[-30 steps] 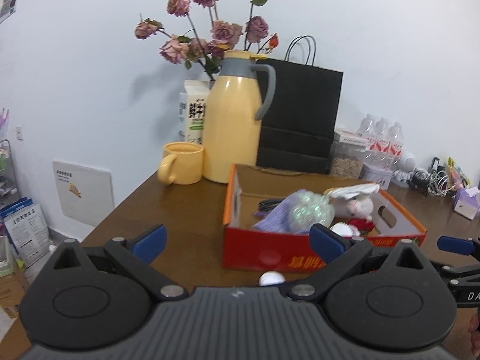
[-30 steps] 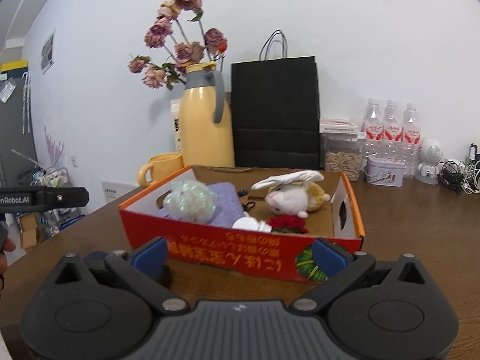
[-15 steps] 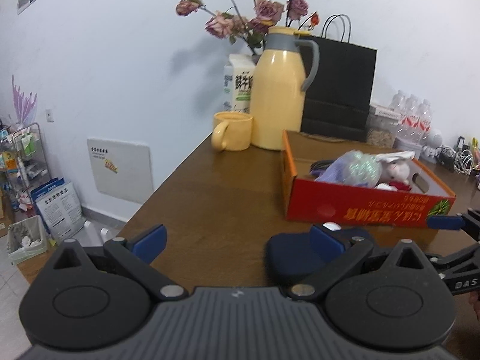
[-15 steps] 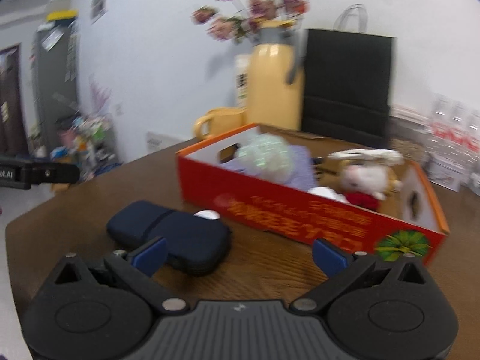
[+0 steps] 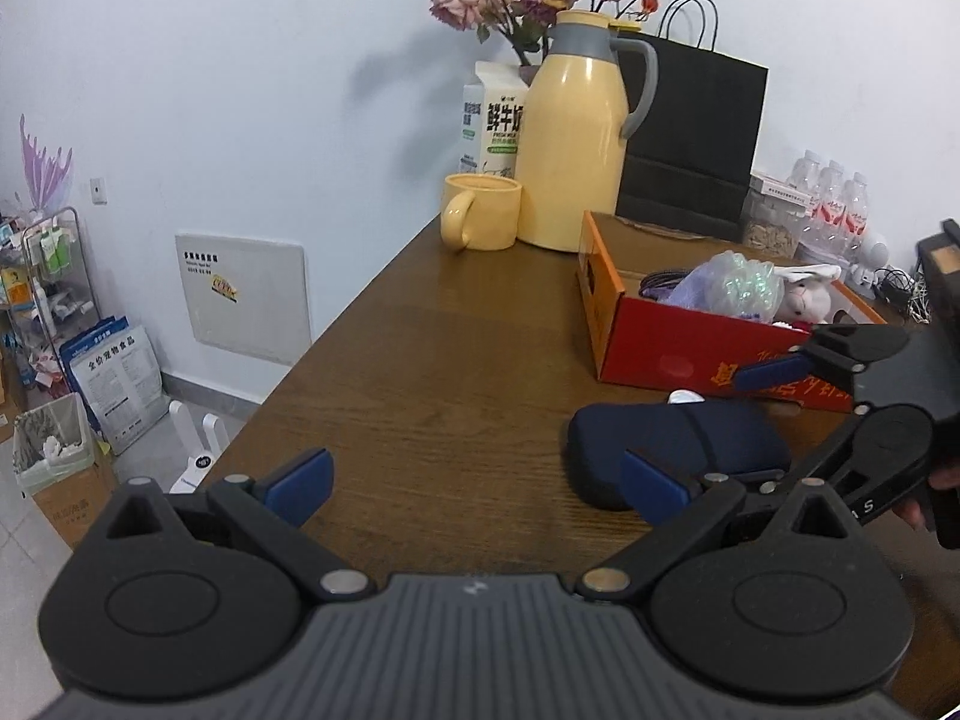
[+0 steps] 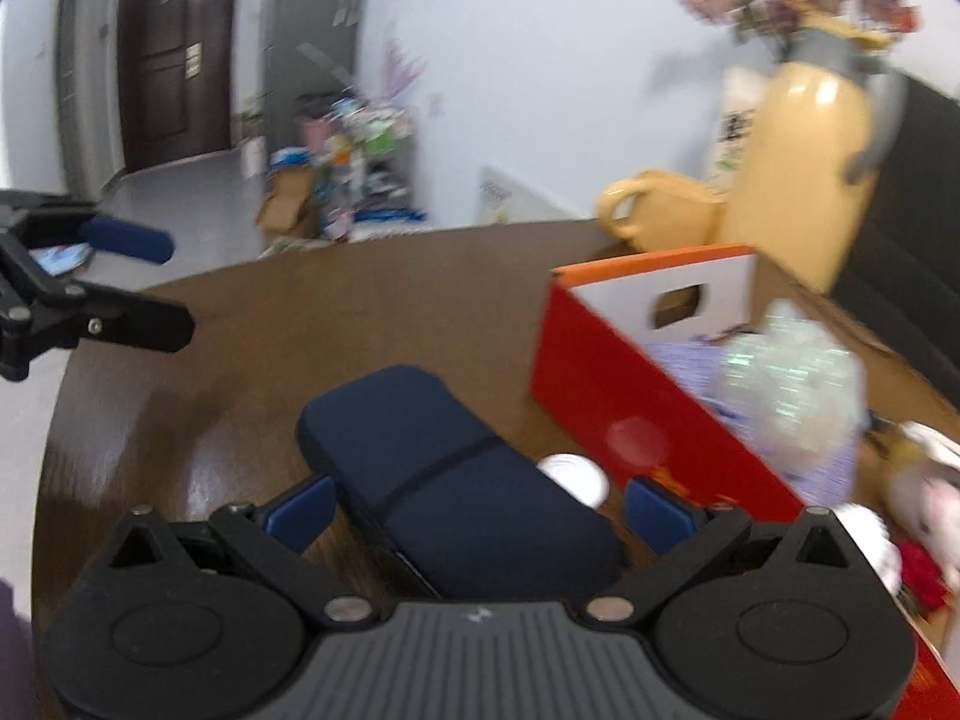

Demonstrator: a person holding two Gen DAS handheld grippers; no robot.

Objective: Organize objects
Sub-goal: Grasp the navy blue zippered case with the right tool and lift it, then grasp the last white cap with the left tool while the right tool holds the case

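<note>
A dark blue zip case [image 6: 444, 468] lies on the brown table in front of the red cardboard box [image 6: 648, 420]. A small white round object [image 6: 573, 477] sits between case and box. My right gripper [image 6: 480, 507] is open with its jaws on either side of the case's near end. In the left wrist view the case [image 5: 678, 444] lies right of centre with the right gripper [image 5: 774, 408] over it. My left gripper [image 5: 474, 483] is open and empty above bare table, left of the case. The box [image 5: 690, 348] holds an iridescent bag, purple cloth and a plush toy.
A yellow jug [image 5: 570, 144], yellow mug [image 5: 480, 219], milk carton [image 5: 492, 120] and black paper bag [image 5: 696, 150] stand at the back. Water bottles [image 5: 834, 204] stand at the far right. The table's left edge [image 5: 336, 324] drops to the floor.
Both grippers pulled back and swung left. The right gripper moved down over the blue case, which now lies between its open jaws. The left gripper drew away to the left.
</note>
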